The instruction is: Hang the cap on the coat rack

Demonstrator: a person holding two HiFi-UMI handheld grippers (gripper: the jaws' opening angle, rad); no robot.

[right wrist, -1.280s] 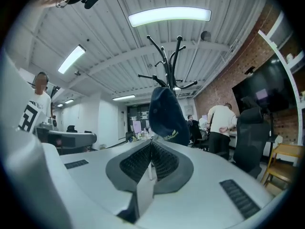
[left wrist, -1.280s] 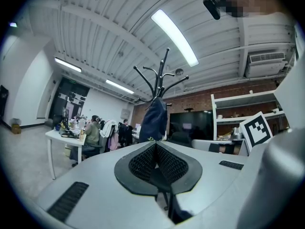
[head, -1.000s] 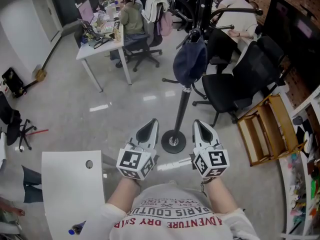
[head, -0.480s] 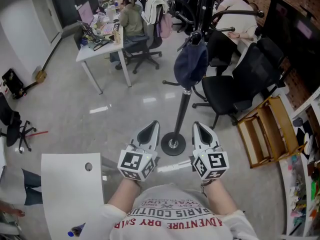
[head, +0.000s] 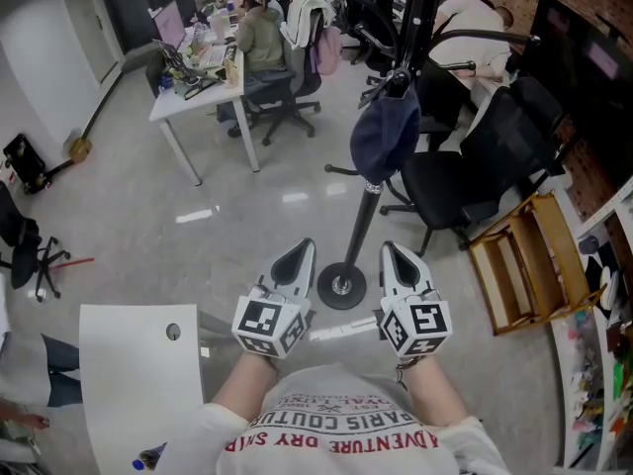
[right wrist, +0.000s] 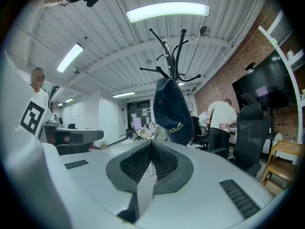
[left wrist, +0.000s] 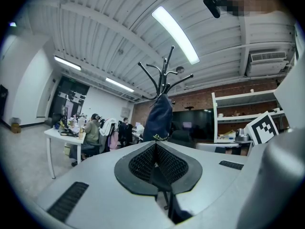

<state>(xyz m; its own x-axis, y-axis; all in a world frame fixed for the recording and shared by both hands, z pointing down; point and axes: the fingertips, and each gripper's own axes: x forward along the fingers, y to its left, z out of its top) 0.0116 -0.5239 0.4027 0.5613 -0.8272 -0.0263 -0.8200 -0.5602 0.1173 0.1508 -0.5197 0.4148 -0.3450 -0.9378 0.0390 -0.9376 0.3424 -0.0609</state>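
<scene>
A dark navy cap (head: 384, 138) hangs from a hook of the black coat rack (head: 407, 28), whose round base (head: 342, 286) stands on the grey floor. The cap (left wrist: 158, 118) and the rack's hooks (left wrist: 164, 76) also show ahead in the left gripper view, and the cap (right wrist: 173, 111) with the hooks (right wrist: 172, 56) in the right gripper view. My left gripper (head: 295, 257) and right gripper (head: 399, 257) are held side by side near my chest, well short of the rack. Both are shut with nothing between the pads.
A white table (head: 138, 374) stands at my lower left. Black office chairs (head: 475, 161) and a wooden folding chair (head: 529, 255) stand right of the rack. Further back, people sit at a white desk (head: 198, 82). A person in a white shirt (right wrist: 221, 120) stands at the right.
The view has shifted slightly, so the rack and cap appear a little further right. Both grippers have stayed where they were, still shut.
</scene>
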